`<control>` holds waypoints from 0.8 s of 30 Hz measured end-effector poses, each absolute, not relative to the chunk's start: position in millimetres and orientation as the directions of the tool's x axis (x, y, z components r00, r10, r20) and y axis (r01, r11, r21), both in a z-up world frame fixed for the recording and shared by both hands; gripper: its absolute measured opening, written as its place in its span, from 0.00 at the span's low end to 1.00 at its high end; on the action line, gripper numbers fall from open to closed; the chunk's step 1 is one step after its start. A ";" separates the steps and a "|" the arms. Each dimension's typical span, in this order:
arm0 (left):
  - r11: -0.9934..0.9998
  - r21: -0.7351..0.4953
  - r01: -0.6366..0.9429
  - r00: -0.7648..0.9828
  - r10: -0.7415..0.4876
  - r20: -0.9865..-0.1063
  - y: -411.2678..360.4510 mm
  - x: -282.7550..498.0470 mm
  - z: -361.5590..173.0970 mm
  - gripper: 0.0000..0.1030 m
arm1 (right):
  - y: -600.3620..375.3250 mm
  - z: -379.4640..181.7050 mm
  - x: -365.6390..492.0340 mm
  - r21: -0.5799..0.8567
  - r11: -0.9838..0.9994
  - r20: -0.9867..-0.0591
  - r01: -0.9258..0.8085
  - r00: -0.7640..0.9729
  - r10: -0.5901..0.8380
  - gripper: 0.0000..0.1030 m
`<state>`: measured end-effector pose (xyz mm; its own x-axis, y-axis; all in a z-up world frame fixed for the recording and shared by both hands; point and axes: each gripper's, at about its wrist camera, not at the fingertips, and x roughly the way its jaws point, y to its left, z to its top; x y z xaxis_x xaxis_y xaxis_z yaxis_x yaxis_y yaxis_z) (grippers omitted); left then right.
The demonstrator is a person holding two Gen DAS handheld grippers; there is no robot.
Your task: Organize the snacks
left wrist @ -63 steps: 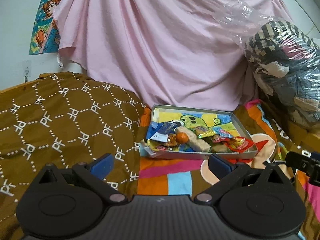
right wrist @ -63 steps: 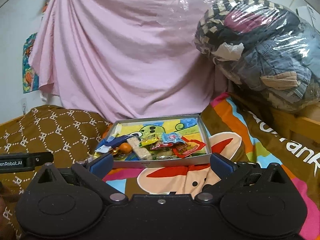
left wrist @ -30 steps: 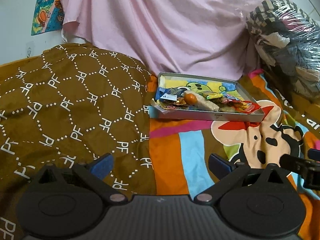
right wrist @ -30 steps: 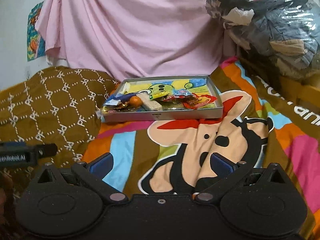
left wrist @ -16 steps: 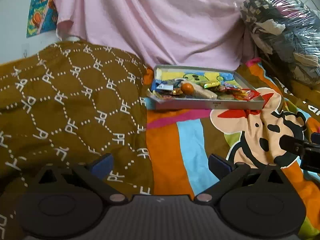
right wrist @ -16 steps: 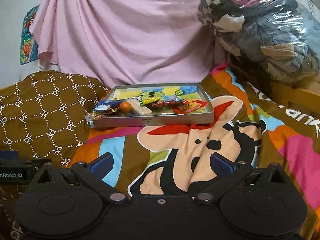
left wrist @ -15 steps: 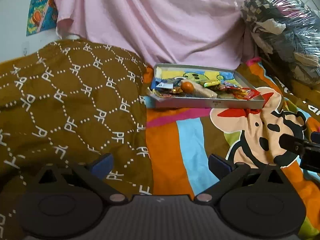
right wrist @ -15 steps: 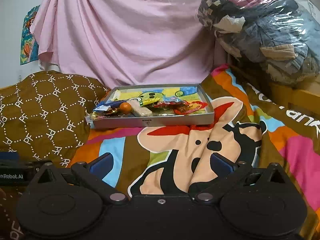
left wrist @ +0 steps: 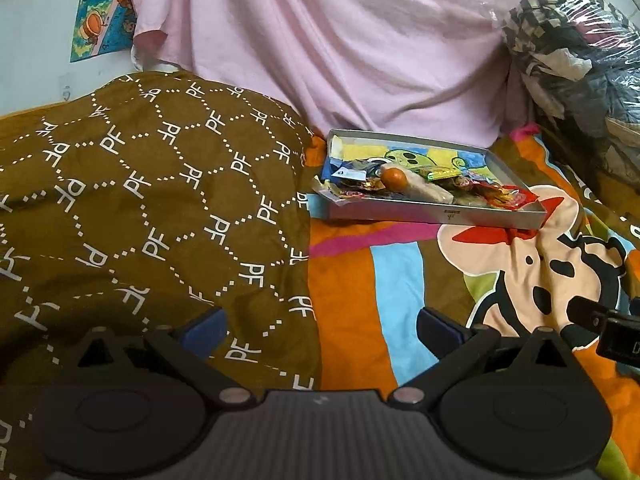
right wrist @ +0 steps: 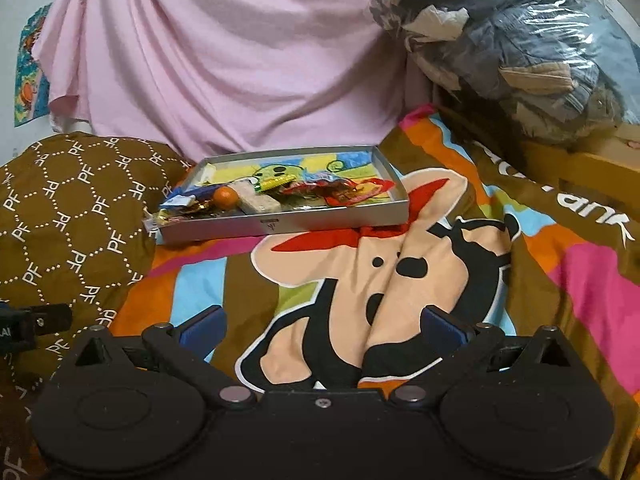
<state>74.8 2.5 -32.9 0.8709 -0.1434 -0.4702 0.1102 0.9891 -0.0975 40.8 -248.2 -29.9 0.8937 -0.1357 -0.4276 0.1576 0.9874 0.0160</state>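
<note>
A shallow grey tray (left wrist: pixel 434 216) (right wrist: pixel 280 225) with a cartoon-printed floor lies on the bed. It holds several wrapped snacks along its near side, among them an orange ball (left wrist: pixel 393 177) (right wrist: pixel 223 195), a pale bar (left wrist: pixel 428 192) (right wrist: pixel 256 202) and red wrappers (right wrist: pixel 360 192). My left gripper (left wrist: pixel 320 326) is open and empty, well short of the tray, over the bedding. My right gripper (right wrist: pixel 322 324) is open and empty, also well short of the tray, over the monkey print.
A colourful monkey-print sheet (right wrist: pixel 400 280) covers the bed. A brown patterned quilt (left wrist: pixel 140 200) is heaped at the left. A pink cloth (left wrist: pixel 340 40) hangs behind the tray. A plastic-wrapped bundle of clothes (right wrist: pixel 500 40) sits at the right rear.
Both grippers drew back from the tray and tilted down about a second ago, then held roughly still. Both stayed open and empty. The tray and snacks have not moved.
</note>
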 end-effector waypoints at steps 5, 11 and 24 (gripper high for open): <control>0.990 -0.087 0.115 0.874 -0.142 -0.465 1.4 74.6 -32.3 1.00 | -245.7 -29.8 39.5 0.011 0.989 -0.421 0.148 0.898 -0.129 0.99; 0.990 -0.072 0.124 0.877 -0.144 -0.458 -1.1 73.1 -32.2 1.00 | -244.4 -29.6 40.1 0.012 0.991 -0.423 0.136 0.898 -0.118 0.99; 0.990 -0.065 0.126 0.879 -0.142 -0.456 -3.2 72.1 -32.3 1.00 | -244.7 -29.7 39.8 0.017 0.990 -0.425 0.141 0.897 -0.120 0.99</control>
<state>72.1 -3.2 -32.3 0.8787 -0.1422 -0.4557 0.1263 0.9898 -0.0652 39.8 -244.7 -29.7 0.8973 -0.1202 -0.4247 0.1408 0.9899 0.0174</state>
